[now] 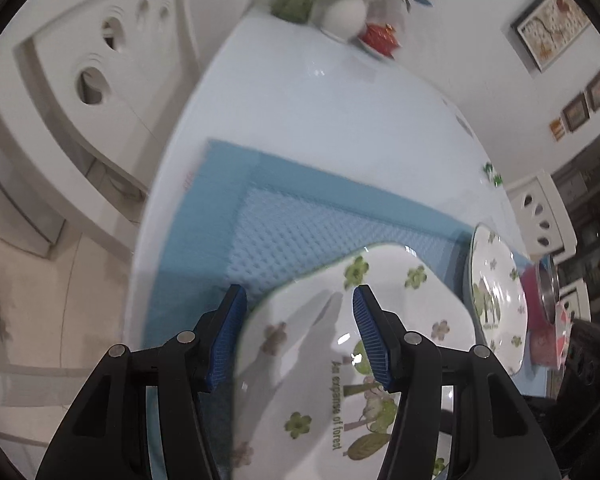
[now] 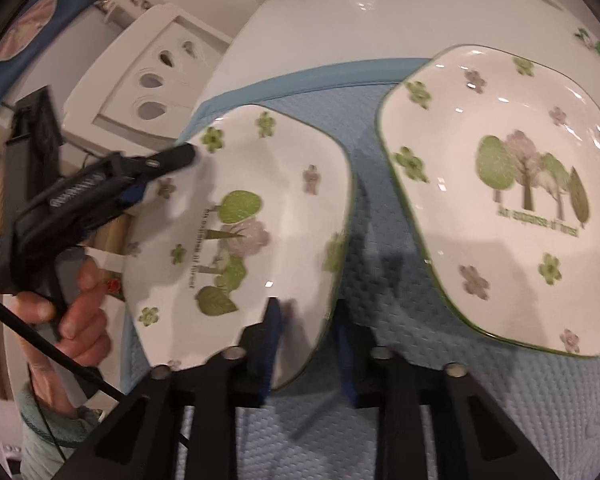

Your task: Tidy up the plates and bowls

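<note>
A square white plate with a green tree print (image 1: 316,360) (image 2: 240,236) is tilted above the blue mat (image 1: 300,216) (image 2: 360,248). My left gripper (image 1: 298,336) is open, with its fingers on either side of the plate's rim; in the right wrist view it (image 2: 148,168) reaches the plate's far left edge. My right gripper (image 2: 308,344) is open around the plate's near edge. A second matching plate (image 2: 500,200) (image 1: 496,300) lies flat on the mat to the right.
The mat lies on a white glossy table (image 1: 320,100). A white vase with flowers (image 1: 348,4) and a red object (image 1: 380,38) stand at the far end. White chairs (image 1: 92,92) (image 2: 148,84) stand beside the table. A metal cup (image 1: 548,280) sits at right.
</note>
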A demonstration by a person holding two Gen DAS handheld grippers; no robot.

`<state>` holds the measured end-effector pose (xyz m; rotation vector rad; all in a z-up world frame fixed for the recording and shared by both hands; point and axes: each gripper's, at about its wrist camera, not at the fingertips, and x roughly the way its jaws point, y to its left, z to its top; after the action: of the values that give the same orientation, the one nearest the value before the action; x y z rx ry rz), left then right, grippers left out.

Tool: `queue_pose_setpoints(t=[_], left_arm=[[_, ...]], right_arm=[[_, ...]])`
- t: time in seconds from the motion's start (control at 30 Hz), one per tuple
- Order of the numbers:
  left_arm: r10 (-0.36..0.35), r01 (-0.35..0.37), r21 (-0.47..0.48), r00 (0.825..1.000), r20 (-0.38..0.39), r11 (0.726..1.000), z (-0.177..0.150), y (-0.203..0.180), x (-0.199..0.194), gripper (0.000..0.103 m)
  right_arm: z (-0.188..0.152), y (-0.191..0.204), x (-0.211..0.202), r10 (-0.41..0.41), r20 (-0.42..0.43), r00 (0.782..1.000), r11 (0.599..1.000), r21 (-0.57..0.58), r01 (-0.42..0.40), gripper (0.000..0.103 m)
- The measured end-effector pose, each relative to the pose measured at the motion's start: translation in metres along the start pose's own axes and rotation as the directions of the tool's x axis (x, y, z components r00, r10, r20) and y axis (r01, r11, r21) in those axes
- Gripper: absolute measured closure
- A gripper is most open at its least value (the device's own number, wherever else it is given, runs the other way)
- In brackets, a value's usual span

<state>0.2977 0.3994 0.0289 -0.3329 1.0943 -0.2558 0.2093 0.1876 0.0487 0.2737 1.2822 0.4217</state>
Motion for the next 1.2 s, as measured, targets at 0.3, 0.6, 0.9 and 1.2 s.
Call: queue_pose_setpoints(t=[0.3,0.6,0.9,1.2], left_arm=[[0.025,-0.025,0.040,1.000,-0.001,0.999,-0.038,-0.005,-0.022,0.050],[-0.022,0.022,0.002,1.000,-0.001,1.000,-0.063,0.007,-0.032,0.050],[0.029,-0.030,0.001,0.999,0.030,1.000,-0.076,-0.002,-0.036,0.057],[0.081,-0.077,-0.064,0.996,0.047,0.995,-0.108,-0.025,-0.071,0.057]], right_arm=[[0.001,0.000,0.002,-0.030,-0.020,0.999,0.998,-0.048,0.029,0.083],[0.003,0.001,0.010,0.004,-0.040,0.999,0.993,-0.120,-0.009,0.081],[0.000,0.000,0.007,0.026,-0.043,0.999,0.993,-0.112,-0.030,0.081],[-0.028,0.003,-0.025,0.001,-0.051,0.999,0.999,-0.036,-0.003,0.079]])
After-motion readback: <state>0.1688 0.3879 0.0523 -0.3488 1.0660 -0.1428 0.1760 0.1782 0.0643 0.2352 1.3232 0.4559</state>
